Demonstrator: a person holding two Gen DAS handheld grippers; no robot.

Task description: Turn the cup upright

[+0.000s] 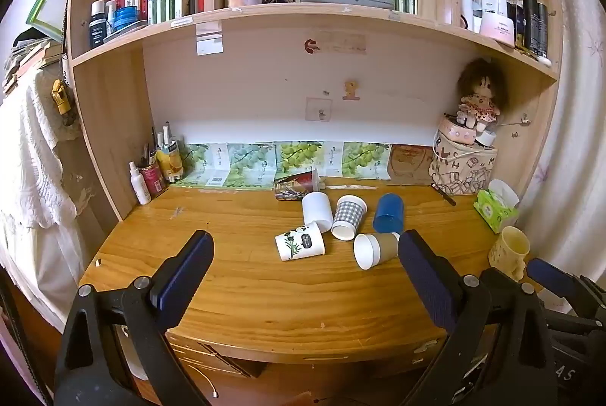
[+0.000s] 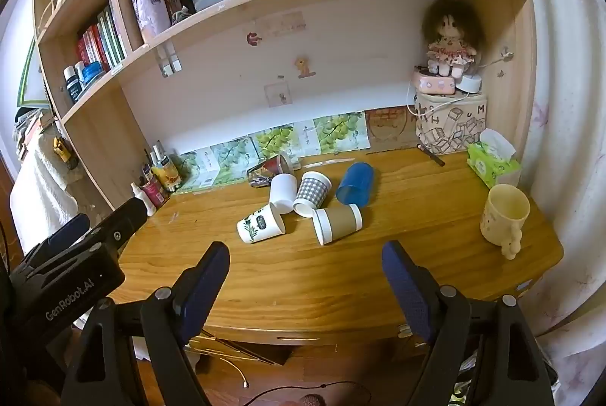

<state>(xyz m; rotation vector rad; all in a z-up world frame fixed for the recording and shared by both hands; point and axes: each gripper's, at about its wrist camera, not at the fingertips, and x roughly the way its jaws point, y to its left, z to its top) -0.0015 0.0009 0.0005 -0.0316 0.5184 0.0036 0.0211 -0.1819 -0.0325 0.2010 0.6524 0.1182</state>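
Six cups tipped over in a loose cluster near the middle of the wooden desk (image 1: 235, 292), toward the back:

- panda cup (image 1: 300, 240) on its side at the front left of the cluster, base toward the camera in the left wrist view
- brown-sleeved cup (image 1: 375, 249) on its side just right of it, white mouth facing front-left, near the checked cup's rim
- plain white cup (image 1: 316, 211) lying behind the panda cup, touching or nearly touching it
- grey checked cup (image 1: 349, 216) lying beside the white one, mouth toward the front
- blue cup (image 1: 388, 213) lying at the right of the group, slightly apart
- dark patterned cup (image 1: 297, 184) lying at the very back, close to the row of green leaflets (image 1: 299, 156) propped against the wall

Same cluster seen from the right wrist: panda cup (image 2: 260, 224), brown-sleeved cup (image 2: 337, 225), white cup (image 2: 283, 192), checked cup (image 2: 312, 193), blue cup (image 2: 355, 184)

Standing upright and well apart, at the desk's right edge: a pale yellow mug (image 2: 503, 216) (handle toward the front), with a green tissue box (image 2: 492, 163) behind it

Left gripper (image 1: 305, 277) hovering over the desk's front edge, jaws spread wide, holding nothing, short of the cups. Right gripper (image 2: 305, 281) likewise at the front edge, jaws wide apart and empty, pointed at the cluster. Doll (image 1: 479, 95) seated on a box in the back right corner
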